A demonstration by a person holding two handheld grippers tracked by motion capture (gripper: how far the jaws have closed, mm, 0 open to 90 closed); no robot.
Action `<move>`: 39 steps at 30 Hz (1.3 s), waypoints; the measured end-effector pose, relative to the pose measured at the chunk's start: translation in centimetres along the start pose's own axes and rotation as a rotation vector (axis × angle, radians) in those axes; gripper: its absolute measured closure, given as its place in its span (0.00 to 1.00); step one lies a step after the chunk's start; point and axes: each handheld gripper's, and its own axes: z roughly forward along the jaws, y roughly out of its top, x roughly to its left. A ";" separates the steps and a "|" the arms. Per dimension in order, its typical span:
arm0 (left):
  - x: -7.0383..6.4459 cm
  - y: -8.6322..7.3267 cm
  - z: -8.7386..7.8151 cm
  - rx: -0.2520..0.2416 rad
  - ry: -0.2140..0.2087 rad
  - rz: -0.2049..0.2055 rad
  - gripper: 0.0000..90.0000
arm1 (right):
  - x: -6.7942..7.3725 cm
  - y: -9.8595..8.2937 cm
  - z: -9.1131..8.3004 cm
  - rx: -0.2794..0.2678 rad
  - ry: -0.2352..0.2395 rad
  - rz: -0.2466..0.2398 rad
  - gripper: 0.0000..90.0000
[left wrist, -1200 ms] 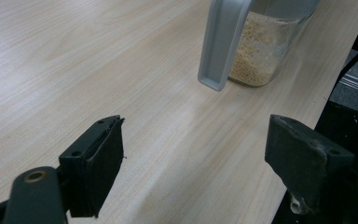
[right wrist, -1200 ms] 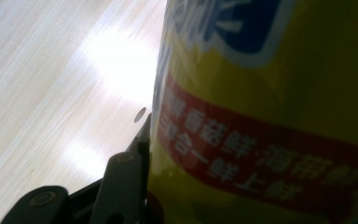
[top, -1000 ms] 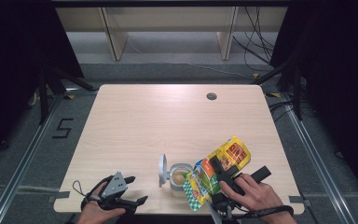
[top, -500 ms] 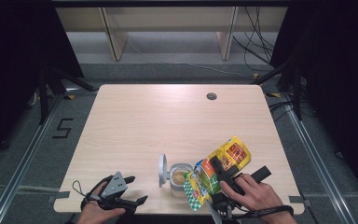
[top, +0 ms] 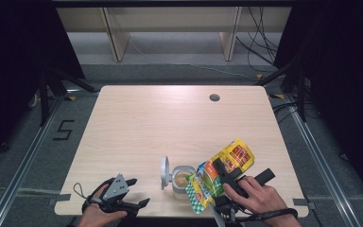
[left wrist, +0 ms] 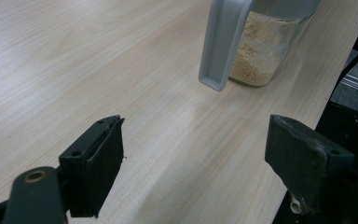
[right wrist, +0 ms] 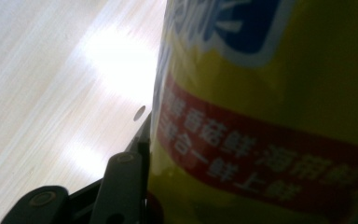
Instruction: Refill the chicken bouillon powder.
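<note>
A clear jar (top: 182, 179) of tan granules stands near the table's front edge, its grey hinged lid (top: 164, 172) flipped open to the left. Right of it lies a yellow snack bag (top: 234, 157) with a green lower end (top: 199, 191). My right gripper (top: 223, 171) is shut on this bag. In the right gripper view the yellow bag (right wrist: 270, 93) presses against one black finger (right wrist: 123, 184); the other finger is hidden behind it. My left gripper (top: 139, 191) rests open at the front left. In its own view the left gripper (left wrist: 200, 168) holds nothing, with the jar (left wrist: 261, 51) and lid (left wrist: 221, 42) ahead.
The light wooden table (top: 146, 127) has a round cable hole (top: 214, 98) at the back right. The table's front edge (left wrist: 303, 107) runs close beside my left gripper's right jaw. Shelving and cables stand beyond the far edge.
</note>
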 end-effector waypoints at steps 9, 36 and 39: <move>0.1 0.0 0.0 0.011 0.005 0.013 0.21 | 0.0 -0.2 0.0 0.007 -0.005 0.003 0.67; 0.1 0.0 0.0 0.013 0.005 0.013 0.21 | -0.1 -0.3 0.2 -0.004 -0.004 -0.011 0.67; 0.1 0.0 0.0 0.007 0.004 0.014 0.21 | 0.1 -0.3 0.1 0.002 -0.002 0.028 0.67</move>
